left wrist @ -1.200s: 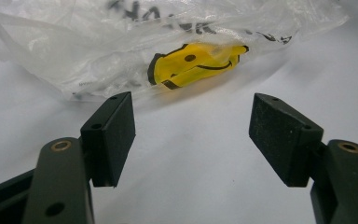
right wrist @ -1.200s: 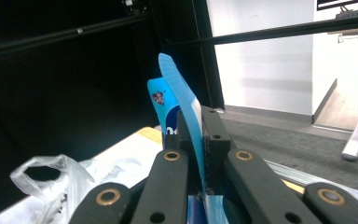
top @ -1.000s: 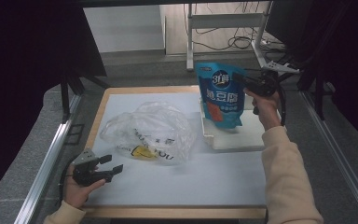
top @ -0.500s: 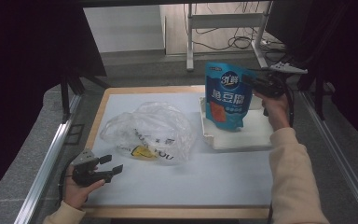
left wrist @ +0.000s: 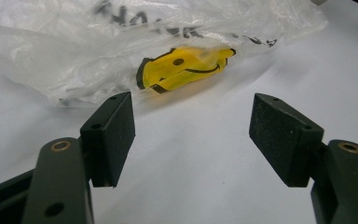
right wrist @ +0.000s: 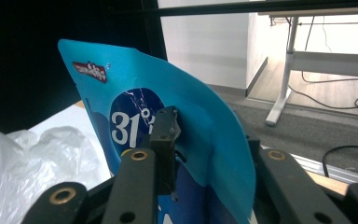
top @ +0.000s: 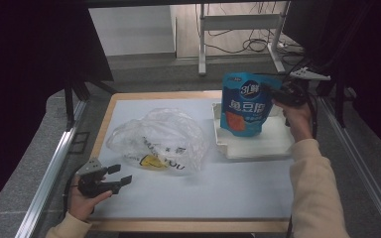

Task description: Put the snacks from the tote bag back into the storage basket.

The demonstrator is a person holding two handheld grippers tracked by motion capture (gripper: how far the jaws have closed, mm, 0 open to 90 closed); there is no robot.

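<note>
White covers the counter point(top: 203, 198), with a wooden edge around it. Largest on it is the plastic bag point(top: 158, 141), clear, crumpled and printed with a yellow smiley; it lies left of the tray point(top: 258, 148), a shallow white one at the right. The pouch point(top: 245, 104) stands upright in the tray's far part, blue, glossy and bowed along its top edge. It looks light and soft-walled, likely slippery, so it would buckle if squeezed at the middle; the flat sealed top corner seems the safest hold. The right gripper point(top: 273, 94) is at that upper right edge, and its jaws have just been opening: the pouch's edge sits between them, and whether the pads press on it cannot be told. The pouch may tip once freed. The left gripper point(top: 116, 176) rests near the counter's front left, jaws spread and empty, just short of the bag. Nothing stands between pouch and bag but the tray's low wall.
</note>
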